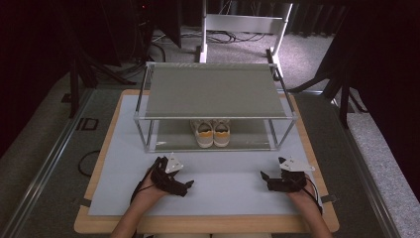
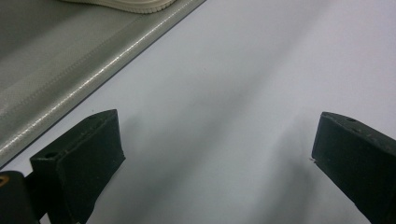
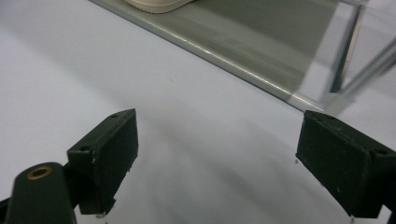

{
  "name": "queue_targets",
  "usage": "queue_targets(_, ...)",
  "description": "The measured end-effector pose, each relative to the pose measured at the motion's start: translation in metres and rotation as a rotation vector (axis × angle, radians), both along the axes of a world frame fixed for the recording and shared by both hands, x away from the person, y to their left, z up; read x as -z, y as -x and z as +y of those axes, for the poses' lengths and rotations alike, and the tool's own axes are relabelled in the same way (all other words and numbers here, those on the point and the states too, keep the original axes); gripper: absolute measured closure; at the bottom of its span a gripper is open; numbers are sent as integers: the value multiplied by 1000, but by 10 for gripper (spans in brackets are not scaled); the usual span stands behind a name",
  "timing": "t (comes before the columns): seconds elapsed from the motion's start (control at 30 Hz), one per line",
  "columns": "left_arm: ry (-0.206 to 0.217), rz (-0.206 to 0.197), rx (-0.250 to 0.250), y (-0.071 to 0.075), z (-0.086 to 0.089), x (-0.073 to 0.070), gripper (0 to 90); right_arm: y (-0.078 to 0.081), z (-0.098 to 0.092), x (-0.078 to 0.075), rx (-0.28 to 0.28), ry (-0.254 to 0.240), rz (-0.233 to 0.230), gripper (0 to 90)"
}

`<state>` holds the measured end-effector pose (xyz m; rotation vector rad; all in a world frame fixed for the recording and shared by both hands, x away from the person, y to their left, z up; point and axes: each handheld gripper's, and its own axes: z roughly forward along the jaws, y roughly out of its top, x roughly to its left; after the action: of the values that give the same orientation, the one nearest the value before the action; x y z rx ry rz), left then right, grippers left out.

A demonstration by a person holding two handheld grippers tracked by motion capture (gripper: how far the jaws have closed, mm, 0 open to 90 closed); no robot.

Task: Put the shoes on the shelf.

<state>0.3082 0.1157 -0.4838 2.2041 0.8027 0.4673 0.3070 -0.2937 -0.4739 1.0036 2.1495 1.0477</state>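
Observation:
A pair of cream shoes with yellow heels (image 1: 213, 133) stands on the lower shelf of a two-tier metal rack (image 1: 213, 89), heels toward me. My left gripper (image 1: 187, 186) rests on the white mat in front of the rack's left half, its jaws wide apart with nothing between them (image 2: 215, 158). My right gripper (image 1: 265, 176) lies on the mat near the rack's right front post, also open and empty (image 3: 219, 158). A shoe sole (image 2: 135, 4) and the lower shelf's edge (image 2: 70, 70) appear in the left gripper view. The right gripper view catches a sole (image 3: 156, 4) too.
The white mat (image 1: 228, 193) covers a wooden table (image 1: 208, 225) whose edge runs close to my forearms. The rack's top shelf is bare. A thin rack post (image 3: 345, 51) stands ahead of the right gripper. A white stand (image 1: 242, 25) and cables lie on the floor behind.

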Motion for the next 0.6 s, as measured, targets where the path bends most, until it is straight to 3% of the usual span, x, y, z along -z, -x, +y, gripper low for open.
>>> queue_targets(0.2,9,-22,11,3,5,0,16,2,-8,2,21,-3,-1,124)
queue_targets(0.3,51,-35,0,5,15,-2,16,2,-13,6,39,-17,-2,124)
queue_targets(0.37,42,-48,-10,5,18,-1,16,2,-14,6,42,-21,-12,124)
queue_targets(0.6,79,-52,-26,7,24,3,16,2,-12,7,42,-8,-11,125)
